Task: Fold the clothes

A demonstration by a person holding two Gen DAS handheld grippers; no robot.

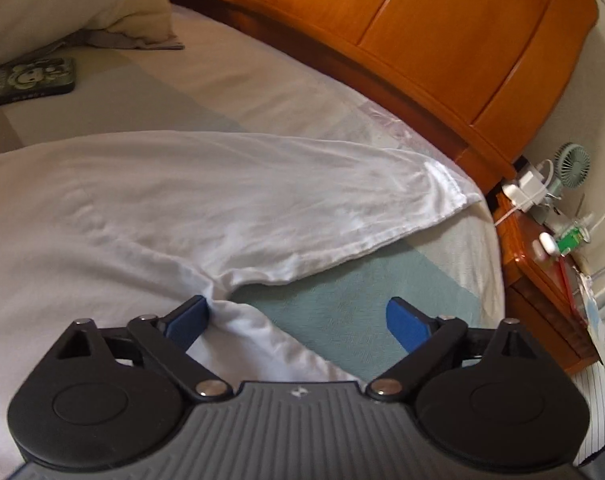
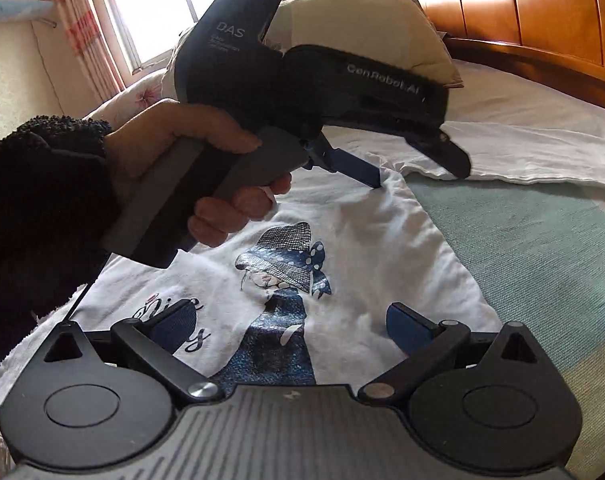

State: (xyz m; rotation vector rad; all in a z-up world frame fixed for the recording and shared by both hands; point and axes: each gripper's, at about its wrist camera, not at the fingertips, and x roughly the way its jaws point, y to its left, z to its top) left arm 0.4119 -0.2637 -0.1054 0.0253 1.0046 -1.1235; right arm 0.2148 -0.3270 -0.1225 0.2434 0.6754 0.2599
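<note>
Your white cotton T-shirt [image 2: 334, 240] lies flat and softly creased on the woven teal-and-cream bed sheet [image 2: 522, 248], with a printed figure in a dotted navy hat at its centre and one sleeve [image 1: 302, 200] spread toward 2 o'clock in the left wrist view. Your left tongs [image 1: 298, 316] stand wide apart, gripping nothing; the left blue pad [image 1: 190, 316] touches a gathered fold at the armpit. Your right tongs [image 2: 290, 328] hover wide open above the print, empty. A glossy orange wooden headboard [image 1: 442, 32] curves behind.
</note>
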